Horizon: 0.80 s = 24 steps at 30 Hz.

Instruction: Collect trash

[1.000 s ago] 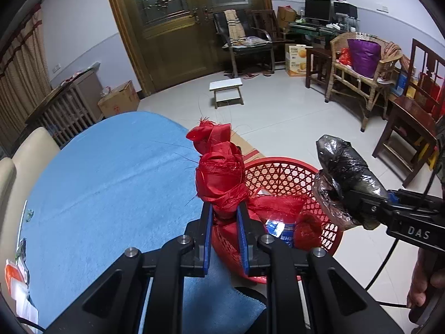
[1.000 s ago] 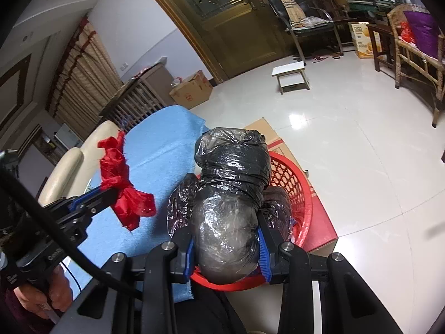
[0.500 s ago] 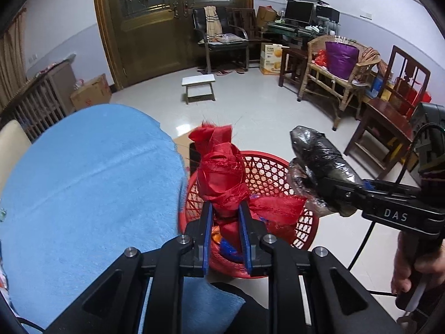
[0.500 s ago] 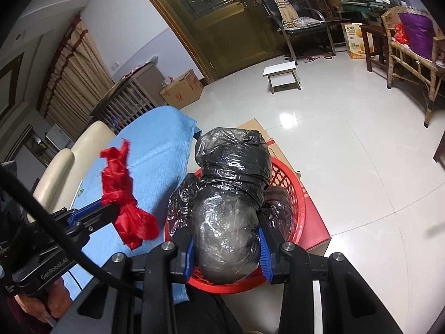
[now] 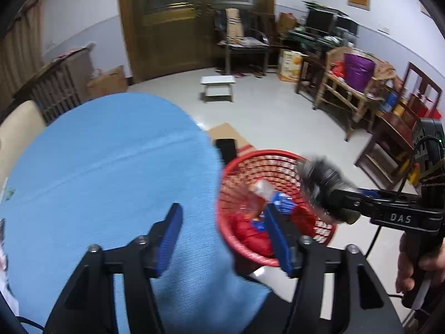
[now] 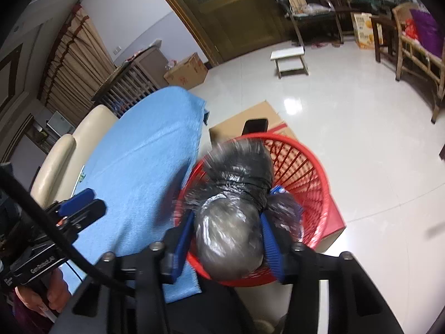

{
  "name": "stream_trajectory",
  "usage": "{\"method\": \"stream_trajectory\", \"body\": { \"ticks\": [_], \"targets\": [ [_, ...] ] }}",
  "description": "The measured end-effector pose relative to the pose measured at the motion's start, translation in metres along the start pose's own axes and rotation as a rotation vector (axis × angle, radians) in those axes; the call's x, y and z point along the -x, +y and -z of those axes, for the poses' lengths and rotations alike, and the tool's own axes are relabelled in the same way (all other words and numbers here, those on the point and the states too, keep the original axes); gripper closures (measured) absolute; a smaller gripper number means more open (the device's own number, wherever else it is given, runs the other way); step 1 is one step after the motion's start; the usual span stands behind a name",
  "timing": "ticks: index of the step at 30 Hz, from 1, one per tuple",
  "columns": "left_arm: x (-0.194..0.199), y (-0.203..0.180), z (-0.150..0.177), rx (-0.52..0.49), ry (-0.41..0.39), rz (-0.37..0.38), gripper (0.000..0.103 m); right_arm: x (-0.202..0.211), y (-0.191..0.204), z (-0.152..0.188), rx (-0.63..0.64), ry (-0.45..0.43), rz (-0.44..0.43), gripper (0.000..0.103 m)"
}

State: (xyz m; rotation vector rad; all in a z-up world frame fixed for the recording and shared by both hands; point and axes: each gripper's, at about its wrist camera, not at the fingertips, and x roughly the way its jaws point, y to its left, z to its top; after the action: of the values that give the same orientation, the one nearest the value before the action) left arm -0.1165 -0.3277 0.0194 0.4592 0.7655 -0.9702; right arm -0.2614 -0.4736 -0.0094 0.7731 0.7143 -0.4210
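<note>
My left gripper [image 5: 222,222] is open and empty, over the edge of the blue table cloth [image 5: 111,167] and the red mesh basket [image 5: 278,161]. The red bag [image 5: 250,233] lies in the basket among other wrappers. My right gripper [image 6: 226,231] is shut on a knotted black plastic trash bag [image 6: 233,222] and holds it just over the basket [image 6: 303,172]. In the left wrist view the right gripper [image 5: 342,194] with the black bag [image 5: 319,178] is at the basket's right rim. The left gripper also shows in the right wrist view [image 6: 80,203], open.
The basket rests on a cardboard box [image 6: 250,117] on the white tiled floor, with a black phone [image 6: 254,125] on the box. Cream chairs [image 6: 69,150] stand by the table. A small white stool [image 6: 289,58], wooden chairs [image 5: 347,94] and doors lie farther back.
My left gripper has opened and the red bag has dropped into the basket. The right gripper has lowered the black bag closer to the basket.
</note>
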Motion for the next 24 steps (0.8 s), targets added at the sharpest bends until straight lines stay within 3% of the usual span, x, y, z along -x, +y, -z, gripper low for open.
{"method": "stream_trajectory", "body": {
  "ticks": [11, 14, 24],
  "targets": [
    [0.048, 0.085, 0.024, 0.174, -0.026, -0.282, 0.033, -0.024, 0.040, 0.005, 0.046, 0.063, -0.010, 0.047],
    [0.064, 0.103, 0.034, 0.218, -0.054, -0.333, 0.023, -0.026, 0.062, 0.005, 0.089, 0.063, -0.027, 0.047],
    [0.100, 0.145, 0.061, 0.317, -0.085, -0.465, 0.022, -0.030, 0.160, 0.005, 0.284, 0.039, -0.133, 0.047]
  ]
}}
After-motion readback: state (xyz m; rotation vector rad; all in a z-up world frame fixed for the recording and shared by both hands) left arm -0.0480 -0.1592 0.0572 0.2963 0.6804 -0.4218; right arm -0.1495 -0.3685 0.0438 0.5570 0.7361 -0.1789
